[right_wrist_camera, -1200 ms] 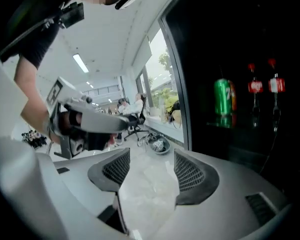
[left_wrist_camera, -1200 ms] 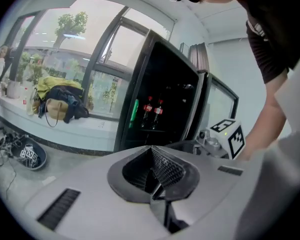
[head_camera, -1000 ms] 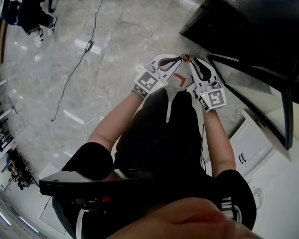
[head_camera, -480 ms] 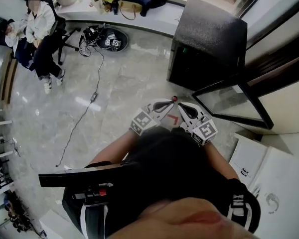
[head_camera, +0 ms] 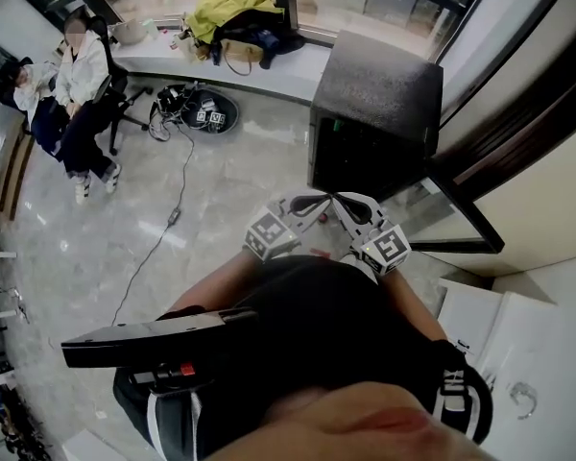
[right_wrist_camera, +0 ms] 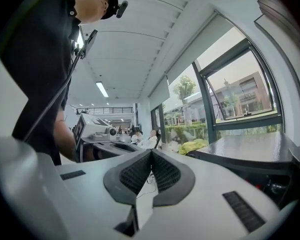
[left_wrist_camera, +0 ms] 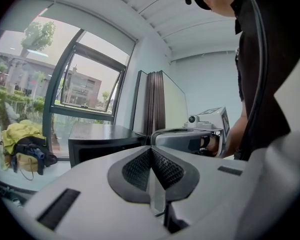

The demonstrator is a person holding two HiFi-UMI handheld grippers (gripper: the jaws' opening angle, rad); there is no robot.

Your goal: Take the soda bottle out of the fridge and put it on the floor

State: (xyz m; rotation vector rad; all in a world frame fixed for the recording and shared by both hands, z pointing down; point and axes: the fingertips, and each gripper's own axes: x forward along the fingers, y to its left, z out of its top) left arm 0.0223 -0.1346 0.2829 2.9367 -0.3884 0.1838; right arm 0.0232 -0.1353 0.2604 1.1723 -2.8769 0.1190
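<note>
Left gripper (left_wrist_camera: 150, 151) fingers (left_wrist_camera: 136, 167) together, empty — black fridge (left_wrist_camera: 102, 140) beyond, right gripper (left_wrist_camera: 187, 138) alongside.

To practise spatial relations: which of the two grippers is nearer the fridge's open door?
The right gripper. The open glass door stands out on its side, and the left gripper lies beyond it, further from the door.

Red-capped soda bottle (head_camera: 323, 217) on floor (head_camera: 221, 185), mostly hidden, before black fridge (head_camera: 376, 99), glass door (head_camera: 456, 221) open

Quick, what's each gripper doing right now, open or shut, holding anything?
Left gripper: jaws closed, nothing between them.
Right gripper: jaws closed, nothing between them.
</note>
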